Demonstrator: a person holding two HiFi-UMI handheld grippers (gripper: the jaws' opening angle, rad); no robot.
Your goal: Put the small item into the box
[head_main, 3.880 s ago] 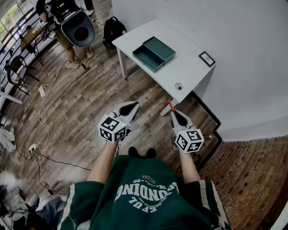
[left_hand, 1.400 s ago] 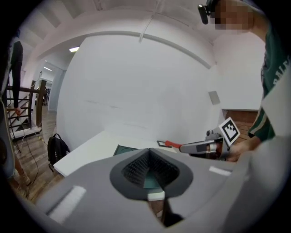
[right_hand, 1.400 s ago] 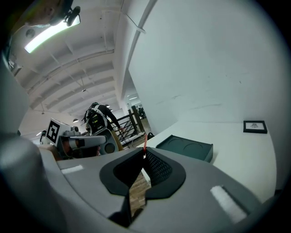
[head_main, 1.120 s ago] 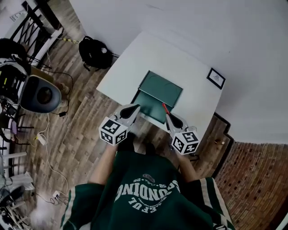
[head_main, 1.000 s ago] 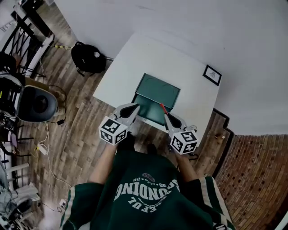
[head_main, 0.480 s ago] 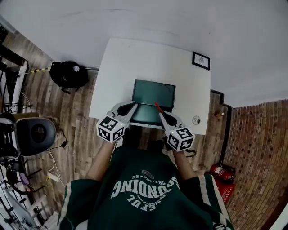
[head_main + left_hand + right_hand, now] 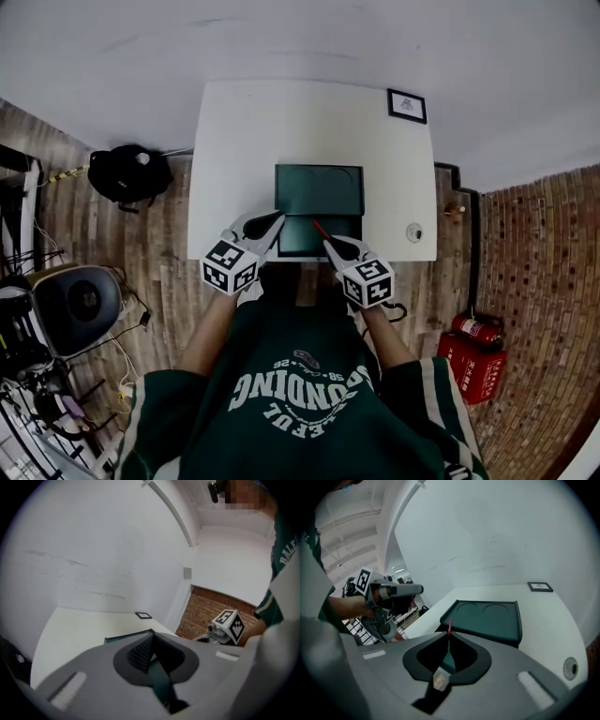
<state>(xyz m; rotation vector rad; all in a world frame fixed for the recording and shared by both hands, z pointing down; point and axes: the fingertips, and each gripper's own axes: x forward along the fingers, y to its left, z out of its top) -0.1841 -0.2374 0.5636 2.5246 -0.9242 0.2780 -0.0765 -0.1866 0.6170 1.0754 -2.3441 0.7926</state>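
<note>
A dark green box [image 7: 319, 188] stands on the white table [image 7: 234, 141], its drawer [image 7: 302, 236] pulled out toward me. My right gripper [image 7: 326, 241] is shut on a thin red-tipped stick [image 7: 317, 228] at the drawer's front edge. In the right gripper view the stick's red tip [image 7: 449, 625] pokes out past the right gripper [image 7: 449, 637], toward the box [image 7: 487, 618]. My left gripper [image 7: 277, 217] hovers at the drawer's left front corner. The left gripper [image 7: 151, 634] has its tips together, holding nothing, with the box's edge [image 7: 126, 637] just beyond.
A small black frame [image 7: 406, 104] lies at the table's far right corner and a small round object [image 7: 413, 232] near its right front. A black backpack [image 7: 127, 173] and a grey seat [image 7: 80, 300] are on the wooden floor at left. Red fire extinguishers [image 7: 478, 331] sit right.
The person has walked up to the table. Both grippers, once over the floor, now reach the table's front edge at the open drawer. The red stick stays in the right gripper.
</note>
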